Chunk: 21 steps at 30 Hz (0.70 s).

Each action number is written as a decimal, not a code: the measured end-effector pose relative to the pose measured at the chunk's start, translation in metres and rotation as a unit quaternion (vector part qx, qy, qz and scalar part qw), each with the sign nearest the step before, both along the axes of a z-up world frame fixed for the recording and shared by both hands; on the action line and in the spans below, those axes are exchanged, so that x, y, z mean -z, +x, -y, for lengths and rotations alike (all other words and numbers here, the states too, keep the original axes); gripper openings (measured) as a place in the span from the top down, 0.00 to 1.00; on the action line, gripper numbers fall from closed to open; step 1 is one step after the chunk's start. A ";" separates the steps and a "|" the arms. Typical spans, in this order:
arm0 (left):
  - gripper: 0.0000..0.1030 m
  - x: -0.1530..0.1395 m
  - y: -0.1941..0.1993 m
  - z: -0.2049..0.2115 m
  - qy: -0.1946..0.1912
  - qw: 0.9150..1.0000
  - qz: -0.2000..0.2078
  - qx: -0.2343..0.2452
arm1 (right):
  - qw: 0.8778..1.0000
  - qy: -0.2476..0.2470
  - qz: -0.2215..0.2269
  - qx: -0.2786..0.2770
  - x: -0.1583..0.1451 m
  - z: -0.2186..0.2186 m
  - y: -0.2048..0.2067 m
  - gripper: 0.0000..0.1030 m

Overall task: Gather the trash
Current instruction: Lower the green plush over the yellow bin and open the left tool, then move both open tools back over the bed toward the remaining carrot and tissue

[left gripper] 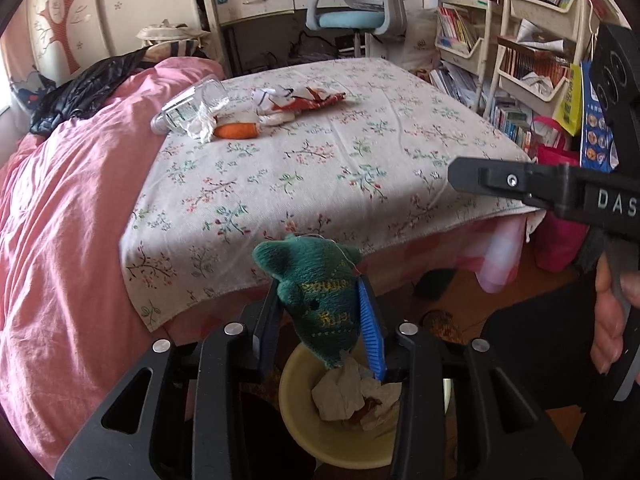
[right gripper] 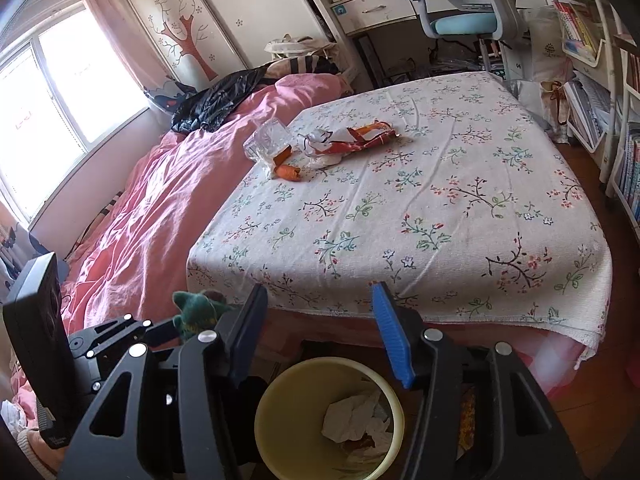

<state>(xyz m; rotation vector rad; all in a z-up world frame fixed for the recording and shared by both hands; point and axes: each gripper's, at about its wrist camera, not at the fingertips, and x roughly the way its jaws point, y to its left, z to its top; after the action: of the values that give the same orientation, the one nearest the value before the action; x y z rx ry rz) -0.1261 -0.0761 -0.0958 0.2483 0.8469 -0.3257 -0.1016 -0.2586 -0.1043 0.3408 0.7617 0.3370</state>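
My left gripper point(left gripper: 320, 304) is shut on a green plush toy point(left gripper: 320, 296) and holds it right above a yellow trash bin point(left gripper: 296, 412) that has crumpled paper point(left gripper: 340, 396) in it. My right gripper point(right gripper: 320, 320) is open and empty above the same bin point(right gripper: 280, 400), at the foot of the bed. On the floral bedspread point(right gripper: 440, 200) lie a crushed clear plastic bottle point(right gripper: 268, 144), an orange wrapper piece point(right gripper: 289, 172) and a red-and-white snack wrapper point(right gripper: 352, 140). The left gripper and the toy point(right gripper: 198, 308) show at the left of the right wrist view.
A pink duvet point(left gripper: 60, 220) with a black jacket point(left gripper: 80, 96) covers the left of the bed. A desk and a blue chair point(left gripper: 352, 8) stand behind the bed. Bookshelves point(left gripper: 520, 60) and a pink bag point(left gripper: 560, 240) stand at the right.
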 end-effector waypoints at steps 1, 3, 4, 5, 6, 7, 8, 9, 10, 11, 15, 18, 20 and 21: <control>0.65 0.001 0.000 0.000 0.003 1.000 0.000 0.000 | 1.000 -0.001 0.000 0.001 0.000 0.000 0.000 0.46; 0.60 0.001 0.001 0.001 0.004 1.000 0.000 -0.003 | 1.000 -0.001 0.000 0.002 0.000 0.001 0.000 0.45; 0.57 0.001 0.001 0.000 0.004 1.000 0.000 -0.005 | 1.000 -0.001 0.000 0.002 0.001 0.001 0.000 0.45; 0.57 0.001 0.001 -0.001 0.003 1.000 0.000 -0.007 | 1.000 -0.002 -0.001 0.002 0.001 0.001 0.001 0.44; 0.55 0.000 0.001 -0.001 0.002 1.000 0.000 -0.008 | 1.000 -0.003 -0.001 0.002 0.002 0.000 0.001 0.44; 0.55 0.000 0.002 -0.001 0.002 1.000 0.000 -0.009 | 1.000 -0.003 -0.002 0.002 0.002 0.000 0.001 0.44; 0.54 0.000 0.002 -0.002 0.002 1.000 0.000 -0.010 | 1.000 -0.004 -0.002 0.001 0.002 0.000 0.002 0.44; 0.53 0.000 0.003 -0.002 0.002 1.000 0.001 -0.011 | 1.000 -0.005 -0.003 0.001 0.003 -0.001 0.002 0.44; 0.52 -0.001 0.003 -0.002 0.003 1.000 0.003 -0.013 | 1.000 -0.006 -0.003 0.000 0.003 -0.001 0.002 0.44; 0.51 -0.001 0.003 -0.002 0.003 1.000 0.005 -0.015 | 1.000 -0.007 -0.003 0.000 0.003 -0.001 0.002 0.44; 0.44 -0.006 0.005 -0.008 -0.007 0.999 0.019 -0.034 | 1.000 -0.010 -0.002 0.000 0.003 -0.002 0.003 0.43; 0.39 -0.011 0.007 -0.016 -0.016 0.998 0.032 -0.056 | 1.000 -0.010 -0.002 0.002 0.004 -0.001 0.003 0.42; 0.37 -0.014 0.009 -0.022 -0.025 0.996 0.038 -0.073 | 1.000 -0.010 -0.002 0.002 0.004 -0.001 0.003 0.42; 0.36 -0.015 0.010 -0.026 -0.029 0.996 0.040 -0.081 | 1.000 -0.011 -0.002 0.002 0.004 -0.001 0.003 0.41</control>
<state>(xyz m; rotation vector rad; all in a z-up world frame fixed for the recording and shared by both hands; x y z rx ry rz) -0.1161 -0.0504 -0.0806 0.1363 0.7721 -0.1876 -0.0989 -0.2573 -0.1082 0.3229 0.7687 0.3244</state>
